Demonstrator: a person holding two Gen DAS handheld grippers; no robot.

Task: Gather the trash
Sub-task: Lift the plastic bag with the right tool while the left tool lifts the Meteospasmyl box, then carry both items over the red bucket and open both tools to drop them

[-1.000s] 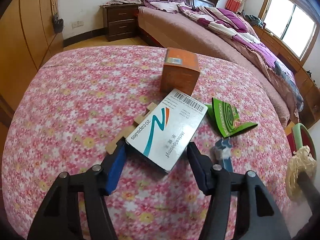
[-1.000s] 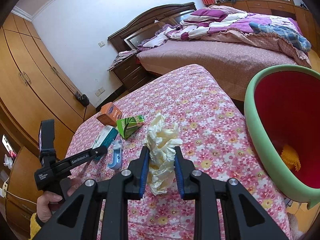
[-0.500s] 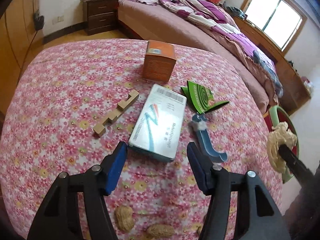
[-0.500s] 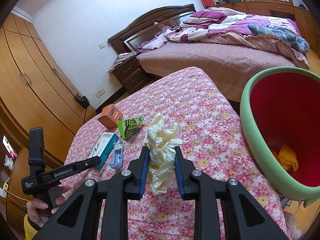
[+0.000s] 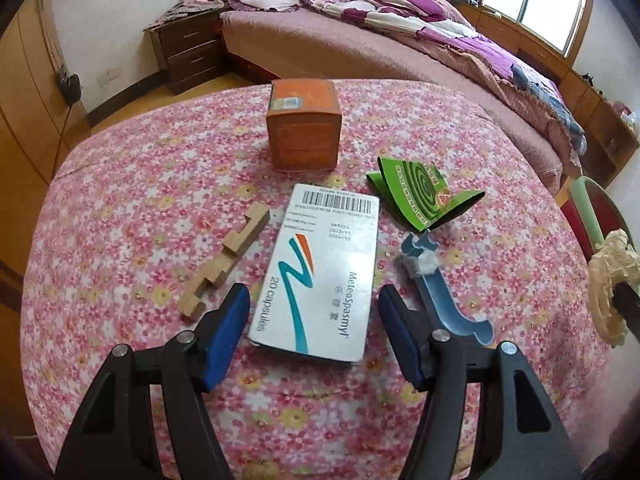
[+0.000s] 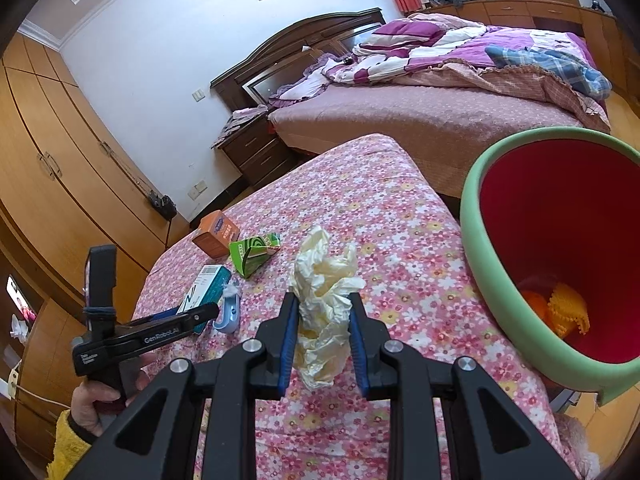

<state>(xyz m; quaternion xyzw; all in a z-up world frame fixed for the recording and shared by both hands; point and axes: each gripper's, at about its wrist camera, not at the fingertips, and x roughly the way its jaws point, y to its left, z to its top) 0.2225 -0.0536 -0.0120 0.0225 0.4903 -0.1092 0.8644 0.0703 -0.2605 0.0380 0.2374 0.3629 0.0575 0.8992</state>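
While the right gripper (image 6: 325, 330) clamps a soft tissue (image 6: 324, 312), the spread left gripper (image 5: 314, 330) straddles a box (image 5: 320, 276).
Light, stiff card, probably; its long sides suit the jaws, which have just been widening.

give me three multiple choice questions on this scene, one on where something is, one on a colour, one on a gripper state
1. Where does the capsule box lie?
A. inside the bin
B. flat on the flowered cloth, between the open fingers of the left gripper
C. on top of the orange box

2. What colour is the inside of the bin?
A. red
B. blue
C. white

3. What is the right gripper doing?
A. standing open with nothing between its fingers
B. clamped on the green wrapper
C. clamped on a crumpled tissue

Answers:
1 B: the left wrist view shows the box flat on the cloth with a gap to each blue pad.
2 A: the bin has a green rim and a red inner wall.
3 C: both pads press the pale tissue, held above the cloth beside the bin.
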